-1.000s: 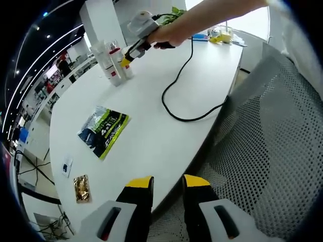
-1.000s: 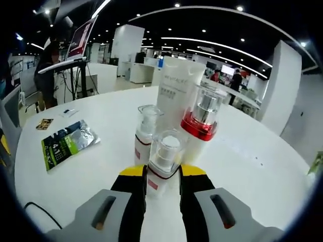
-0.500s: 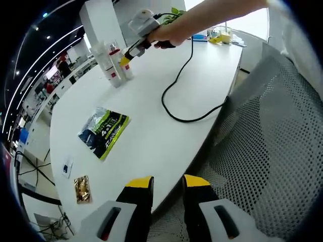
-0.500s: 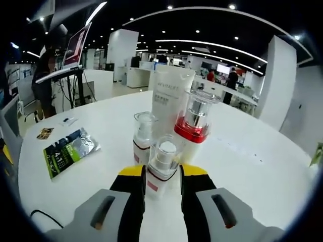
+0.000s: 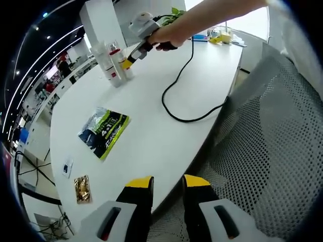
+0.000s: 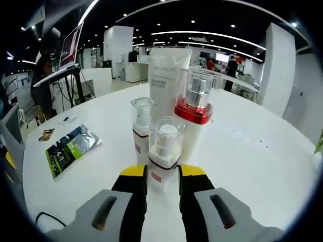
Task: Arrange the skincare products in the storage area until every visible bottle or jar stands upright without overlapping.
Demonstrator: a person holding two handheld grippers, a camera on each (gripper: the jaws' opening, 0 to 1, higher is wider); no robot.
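Both views are showing bright, even illumination. Ceiling strip lights (image 6: pixel 202 35) and spot lamps are supplying it in the right gripper view; daylight is flooding a window (image 5: pixel 247 20) in the left gripper view, washing it out. The white table (image 6: pixel 252 146) is reflecting softly, shadows staying faint. Fisheye distortion is bending edges; focus is holding sharp.

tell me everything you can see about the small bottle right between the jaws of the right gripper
The small pump bottle stands upright on the white table, nearest of a tight cluster of four skincare products. It has a clear cap over a white pump, a dark red collar band, a white body and a small red label. The right gripper has its yellow-tipped jaws on either side of its lower body; whether they press it I cannot tell.
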